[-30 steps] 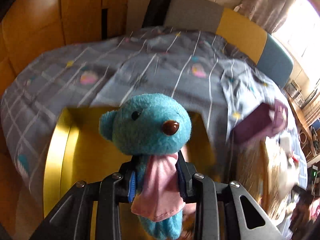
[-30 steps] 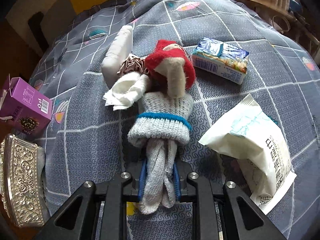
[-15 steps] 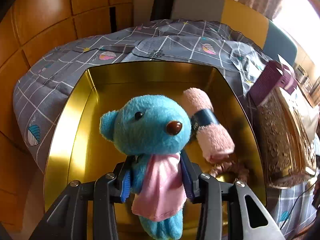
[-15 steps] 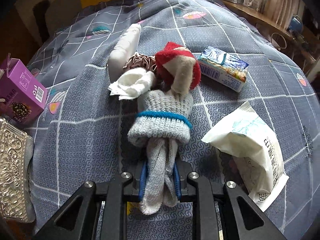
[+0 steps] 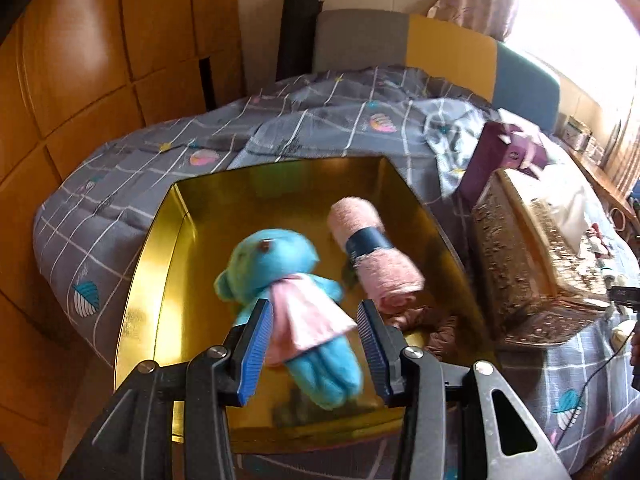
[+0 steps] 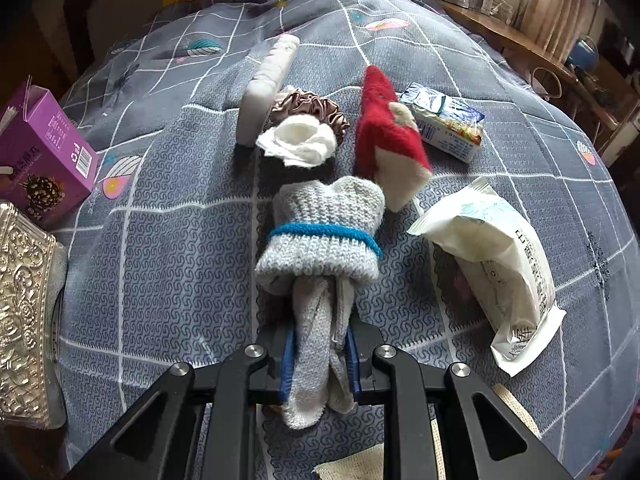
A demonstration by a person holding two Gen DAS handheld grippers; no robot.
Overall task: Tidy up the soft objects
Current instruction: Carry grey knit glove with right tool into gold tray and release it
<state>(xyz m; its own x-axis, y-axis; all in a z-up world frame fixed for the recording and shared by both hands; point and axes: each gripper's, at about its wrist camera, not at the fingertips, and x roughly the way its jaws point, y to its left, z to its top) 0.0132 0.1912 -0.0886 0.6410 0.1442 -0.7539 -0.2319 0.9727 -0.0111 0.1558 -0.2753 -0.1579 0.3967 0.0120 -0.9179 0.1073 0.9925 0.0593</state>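
**Bear in tin, glove in right tongs**

Left wrist view. Blue bear with pink scarf lies in the gold tin, head toward the far wall, legs toward the camera. Outline blurred. Left tongs spread wide, blue pads either side of the bear's lower body; contact with the pads cannot be told. Rolled pink towel with dark band lies in the tin just right of the bear, near its arm. A brownish ruffled thing sits in the tin's near right corner, partly behind the right finger. The tin rests on the grey checked bedspread. Embossed silver lid just beside the tin's right wall; purple box beyond it.

Right wrist view. Right tongs closed narrow on the finger end of a grey knit glove; its blue-banded cuff points away from the camera. Beyond the cuff: a red-and-cream knit piece standing up, touching the glove's far edge; a white crumpled cloth; a brown scrunchie behind the cloth; a white pad on edge to the left. Blue carton right of the red piece. White tissue pack near right.
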